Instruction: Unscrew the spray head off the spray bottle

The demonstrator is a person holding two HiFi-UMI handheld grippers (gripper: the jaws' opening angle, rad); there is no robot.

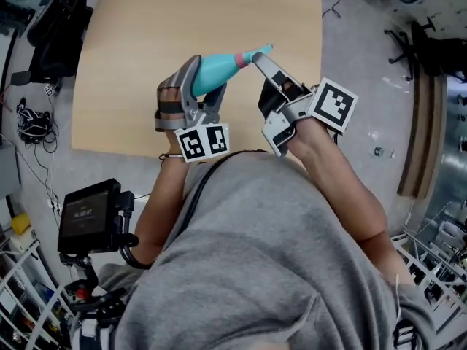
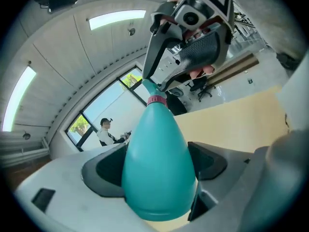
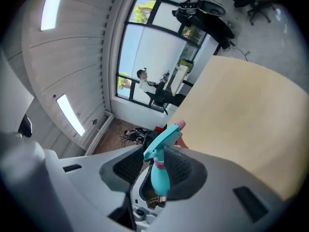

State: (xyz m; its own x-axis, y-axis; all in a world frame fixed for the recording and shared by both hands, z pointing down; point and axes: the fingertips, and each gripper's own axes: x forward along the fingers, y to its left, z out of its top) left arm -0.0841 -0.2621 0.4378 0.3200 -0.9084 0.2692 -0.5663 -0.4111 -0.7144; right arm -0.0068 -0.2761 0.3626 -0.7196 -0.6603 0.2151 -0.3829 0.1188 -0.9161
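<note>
A teal spray bottle [image 1: 211, 71] is held tilted in the air over the light wooden table [image 1: 131, 64]. My left gripper [image 1: 201, 86] is shut on its wide body [image 2: 157, 163], with a jaw on each side. Its pink collar [image 2: 156, 100] and teal spray head [image 1: 255, 54] point away to the right. My right gripper [image 1: 263, 68] comes in from the right. In the right gripper view its ribbed pads [image 3: 126, 166] close on the spray head [image 3: 164, 139] at the neck. The nozzle tip is pink [image 3: 181, 125].
The tabletop shows nothing on it. A dark screen device [image 1: 87, 217] on a stand is at the lower left, and cables [image 1: 33, 122] lie on the floor at the left. Office chairs [image 1: 430, 46] and wire racks [image 1: 430, 254] stand at the right.
</note>
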